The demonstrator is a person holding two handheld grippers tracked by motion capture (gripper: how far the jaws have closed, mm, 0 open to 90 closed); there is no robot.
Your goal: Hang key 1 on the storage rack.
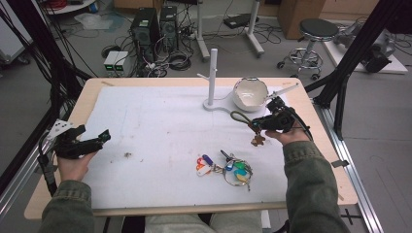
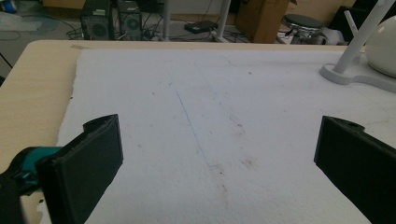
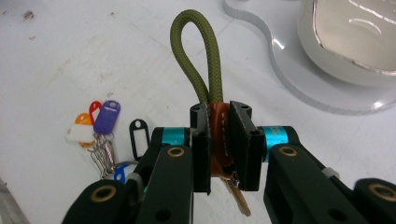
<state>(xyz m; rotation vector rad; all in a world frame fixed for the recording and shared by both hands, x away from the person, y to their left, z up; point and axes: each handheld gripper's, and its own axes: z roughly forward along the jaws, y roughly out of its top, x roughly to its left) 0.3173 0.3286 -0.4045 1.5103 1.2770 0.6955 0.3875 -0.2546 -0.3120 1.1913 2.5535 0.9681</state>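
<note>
At the left edge of the table (image 1: 58,194), the left gripper (image 1: 94,141) is idling low over the white mat (image 1: 160,121) with its jaws spread wide and nothing between them; it is well apart from everything else and need not join in. Lying near the middle front of the mat is a bunch of keys with coloured tags (image 1: 226,167), untouched. Farther right, the right gripper (image 1: 256,124) is holding a keychain (image 3: 217,140) up off the mat: its jaws are pinched tight on the brown leather tab, the olive cord loop (image 3: 196,56) is standing up and out beyond the jaw tips, and a key (image 1: 257,140) is dangling below. Just behind and left of it is the white peg stand (image 1: 212,80), with a white bowl (image 1: 250,93) beside it on the right.

The step seems to be hanging the loop on the stand. To do it well, the grip should be staying firm on the tab while the loop is kept open and facing the short side peg (image 1: 203,76), then lowered over it. The bowl is sitting close, so the approach should be coming in from the front.
</note>
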